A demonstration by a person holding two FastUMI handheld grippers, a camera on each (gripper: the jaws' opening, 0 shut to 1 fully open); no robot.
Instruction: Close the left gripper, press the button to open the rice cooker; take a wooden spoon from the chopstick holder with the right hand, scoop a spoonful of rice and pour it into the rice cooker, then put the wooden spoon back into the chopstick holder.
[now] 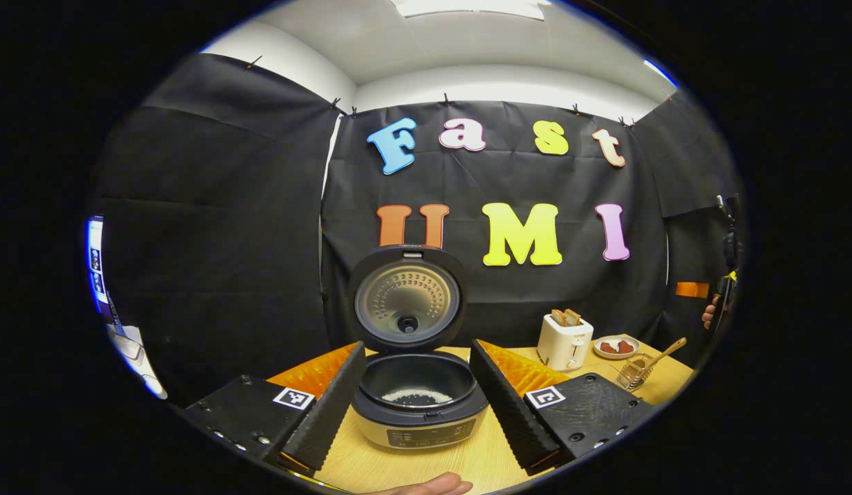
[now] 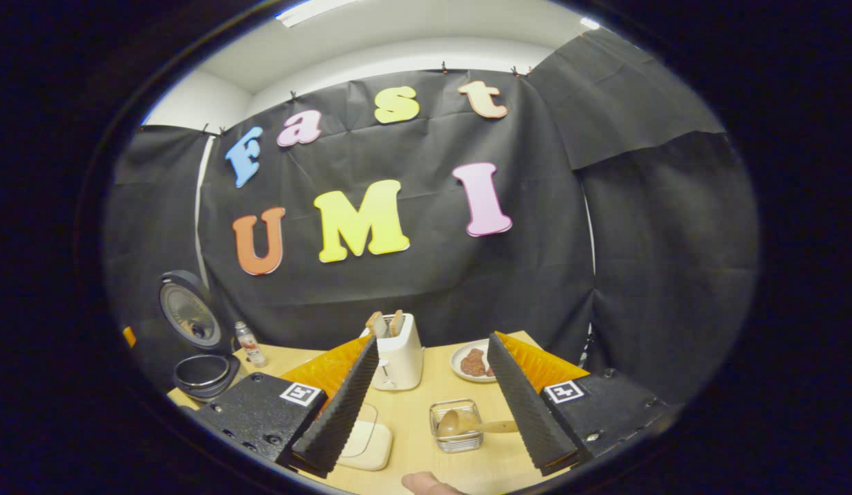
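Left gripper (image 1: 417,395): fingers spread wide, nothing between them but air, framing the rice cooker (image 1: 419,405) straight ahead. Lid (image 1: 407,297) up and standing near vertical behind the pot; dark inner pot exposed, a pale scatter on its floor, likely rice. Button step judged done.

Right gripper (image 2: 432,395): fingers likewise apart, empty, poised above the tabletop (image 2: 412,426). Between the fingers and just ahead: wire chopstick holder (image 2: 456,425) with the wooden spoon (image 2: 470,423) in it. In the right gripper view, bowl of the spoon over the holder toward the left, handle running right toward the right-hand finger, long axis close to level across the view. In the left gripper view the same spoon (image 1: 663,352) leans out of the holder (image 1: 635,371), handle up and to the right.

Beyond: white toaster (image 2: 397,354) with two slices up, plate (image 2: 461,366) of reddish food, small bottle (image 2: 249,344) near the open cooker (image 2: 200,371), flat white block (image 2: 364,440) on the tabletop at lower left.

Step in hand, by judgement: fetching the spoon, not yet gripped. Next move calls for lining the right fingers across the handle, not along it, then closing on the handle clear of the wire rim. Rice supply for scooping not identified.
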